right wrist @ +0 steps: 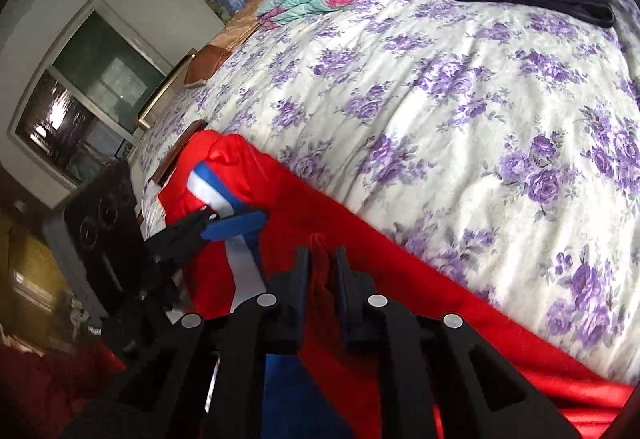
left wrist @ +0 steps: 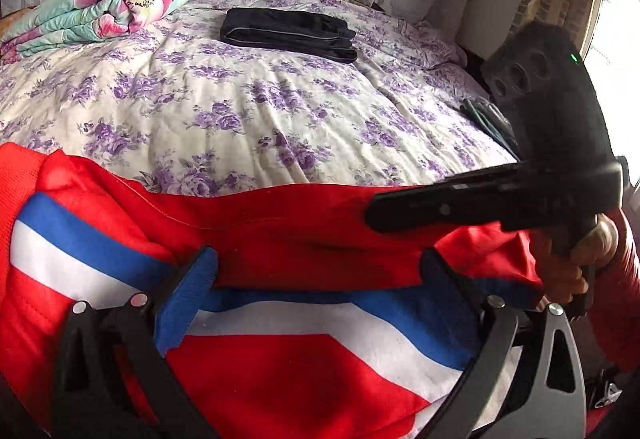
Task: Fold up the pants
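Red pants (left wrist: 280, 223) under both grippers, left gripper (left wrist: 316, 279) spread wide over stripes, right gripper (right wrist: 322, 271) pinching red fold, black folded clothes (left wrist: 290, 33) and flowered quilt (left wrist: 100, 9) far ahead on bedsheet (left wrist: 240, 107), no readable writing

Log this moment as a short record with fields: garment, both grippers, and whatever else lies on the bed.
garment: red pants with blue and white stripes, lying along the near edge of the bed
left gripper: jaws open over the stripes
right gripper: jaws shut on a fold of red cloth
also on bed: folded black garment; floral quilt, rolled
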Demonstrator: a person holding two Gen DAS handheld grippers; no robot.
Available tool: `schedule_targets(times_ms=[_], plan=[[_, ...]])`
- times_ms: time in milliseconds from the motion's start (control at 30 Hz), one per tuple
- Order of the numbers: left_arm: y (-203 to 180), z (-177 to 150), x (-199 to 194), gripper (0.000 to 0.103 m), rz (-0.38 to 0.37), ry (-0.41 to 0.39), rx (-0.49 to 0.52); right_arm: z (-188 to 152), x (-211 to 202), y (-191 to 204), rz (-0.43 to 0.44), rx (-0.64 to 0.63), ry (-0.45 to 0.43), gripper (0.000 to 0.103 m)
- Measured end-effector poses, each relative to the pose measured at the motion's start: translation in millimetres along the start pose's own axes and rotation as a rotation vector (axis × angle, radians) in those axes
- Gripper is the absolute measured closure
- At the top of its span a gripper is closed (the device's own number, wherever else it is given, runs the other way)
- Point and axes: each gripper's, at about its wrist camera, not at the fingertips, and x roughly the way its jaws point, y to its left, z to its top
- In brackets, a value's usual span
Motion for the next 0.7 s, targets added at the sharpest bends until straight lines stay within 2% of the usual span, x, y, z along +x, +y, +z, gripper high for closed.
schedule_targets(times_ms=[100, 233, 333, 400, 467, 667, 700], plan=[[4, -8, -8, 0.005, -0.020, -0.008, -0.014, -24, -6, 25, -0.071, -0.119, 0.001, 0.090], [4, -23, -20, 0.005, -0.022, -0.049, 0.008, -38, 0, 25, -0.072, -0.104, 0.020, 0.089], [7, -27, -24, 0.005, -0.032, -0.059, -0.005, -30, -1, 11, 0.024, 0.002, 0.012, 0.083], [6, -30, -25, 0.005, -0.024, -0.063, 0.006, -25, 2, 9, 0.089, 0.055, 0.000, 0.064], [3, -33, -26, 0.005, -0.007, -0.068, 0.026, -22, 5, 8, 0.142, 0.093, -0.005, 0.055], [2, -38, -29, 0.005, 0.007, -0.087, 0.050, -8, 21, -21, 0.318, 0.365, -0.024, 0.053], [2, -37, -29, 0.005, 0.004, -0.088, 0.047, -6, 24, -23, 0.334, 0.389, -0.021, 0.057]])
